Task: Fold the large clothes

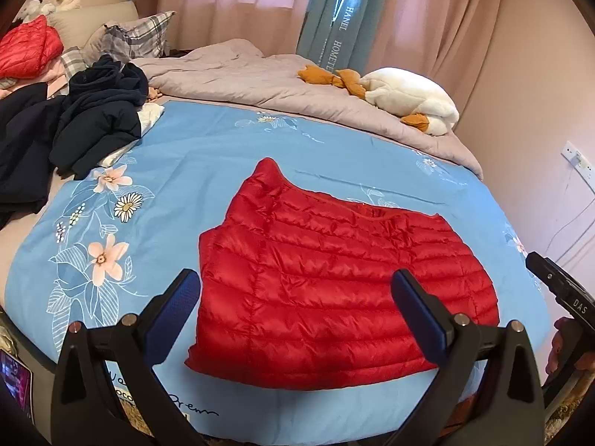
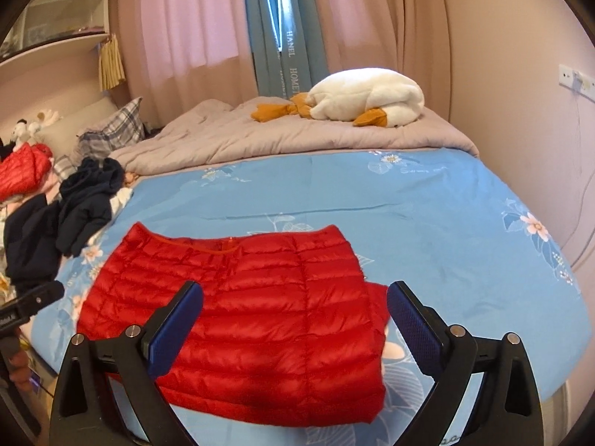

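Note:
A red quilted down jacket (image 1: 327, 282) lies folded flat on the blue floral bedspread (image 1: 193, 156), near the bed's front edge. It also shows in the right wrist view (image 2: 253, 316). My left gripper (image 1: 297, 297) is open and empty, held above the jacket's near part, with its blue pads (image 1: 420, 316) spread wide. My right gripper (image 2: 293, 312) is also open and empty, above the jacket's near right part. The right gripper's body shows at the right edge of the left wrist view (image 1: 561, 290).
A pile of dark navy clothes (image 1: 81, 119) lies at the bed's left. Another red jacket (image 1: 26, 48) sits by the plaid pillows (image 1: 137, 33). A grey quilt (image 1: 260, 78) and a white plush goose (image 1: 405, 100) lie at the back. Curtains and a wall stand behind.

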`<state>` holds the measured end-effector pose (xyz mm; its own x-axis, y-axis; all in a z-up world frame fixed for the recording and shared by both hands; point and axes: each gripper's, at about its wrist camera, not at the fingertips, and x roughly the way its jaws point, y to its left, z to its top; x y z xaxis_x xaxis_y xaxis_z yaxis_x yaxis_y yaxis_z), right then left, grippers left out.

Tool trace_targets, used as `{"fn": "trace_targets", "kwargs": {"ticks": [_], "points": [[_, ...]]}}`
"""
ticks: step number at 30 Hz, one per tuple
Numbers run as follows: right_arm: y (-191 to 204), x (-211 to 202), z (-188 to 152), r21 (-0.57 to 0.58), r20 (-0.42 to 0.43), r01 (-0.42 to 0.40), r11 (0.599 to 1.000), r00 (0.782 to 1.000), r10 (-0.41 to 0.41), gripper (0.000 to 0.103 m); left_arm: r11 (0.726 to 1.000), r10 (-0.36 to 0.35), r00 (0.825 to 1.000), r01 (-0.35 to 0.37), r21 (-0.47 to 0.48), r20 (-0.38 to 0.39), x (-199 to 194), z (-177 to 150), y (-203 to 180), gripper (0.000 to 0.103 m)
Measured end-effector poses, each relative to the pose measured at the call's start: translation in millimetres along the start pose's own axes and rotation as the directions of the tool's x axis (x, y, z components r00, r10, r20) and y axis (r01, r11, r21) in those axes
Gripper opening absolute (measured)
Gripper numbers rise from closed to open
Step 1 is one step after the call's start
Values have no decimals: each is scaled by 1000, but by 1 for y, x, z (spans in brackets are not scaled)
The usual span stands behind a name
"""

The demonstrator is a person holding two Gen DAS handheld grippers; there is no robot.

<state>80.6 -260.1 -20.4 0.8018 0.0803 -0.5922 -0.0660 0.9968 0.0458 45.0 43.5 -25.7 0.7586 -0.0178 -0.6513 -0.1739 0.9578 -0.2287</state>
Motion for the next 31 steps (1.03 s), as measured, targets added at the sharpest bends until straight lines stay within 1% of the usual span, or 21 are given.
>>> {"fn": "trace_targets", "kwargs": {"ticks": [10,31], "points": [[1,0,-5,26,-10,12,1000,1000,-11,98,1000,-23,1000,23,10,-2,-2,-2,-6,103],[8,5,-9,17,-43,5,1000,999,-4,98,1000,-12,1000,12,6,-5,-2,-2,-2,103]]}}
